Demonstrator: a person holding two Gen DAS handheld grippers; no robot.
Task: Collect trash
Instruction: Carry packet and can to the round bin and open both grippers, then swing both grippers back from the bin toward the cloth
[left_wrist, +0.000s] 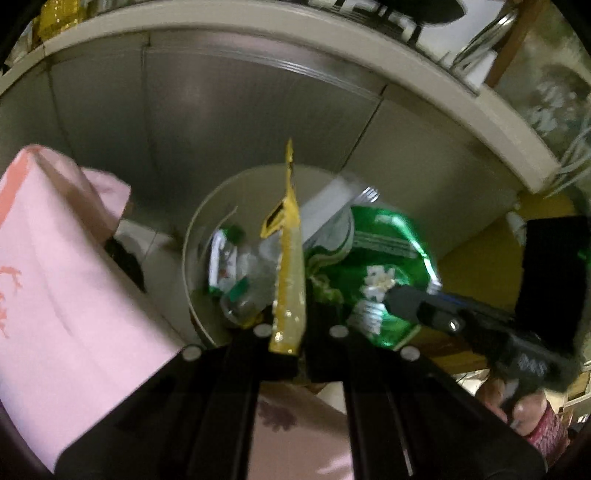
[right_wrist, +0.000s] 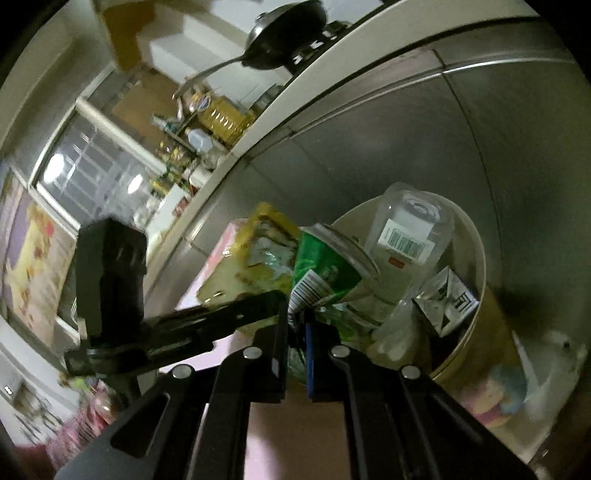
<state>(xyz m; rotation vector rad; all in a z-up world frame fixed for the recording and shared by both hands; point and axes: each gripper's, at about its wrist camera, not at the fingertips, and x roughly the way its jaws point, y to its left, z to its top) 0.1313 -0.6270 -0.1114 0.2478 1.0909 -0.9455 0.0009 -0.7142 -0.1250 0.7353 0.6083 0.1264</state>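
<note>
Gripping yellow wrapper | left tool | upright over bin

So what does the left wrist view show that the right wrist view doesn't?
Only the left wrist view: a green-capped bottle lying in the bin, and a pink cloth beside it. Only the right wrist view: a clear barcoded container, a crumpled silver packet and a window. Both: the round bin, the yellow wrapper in the left claw, the green wrapper in the right claw.
</note>
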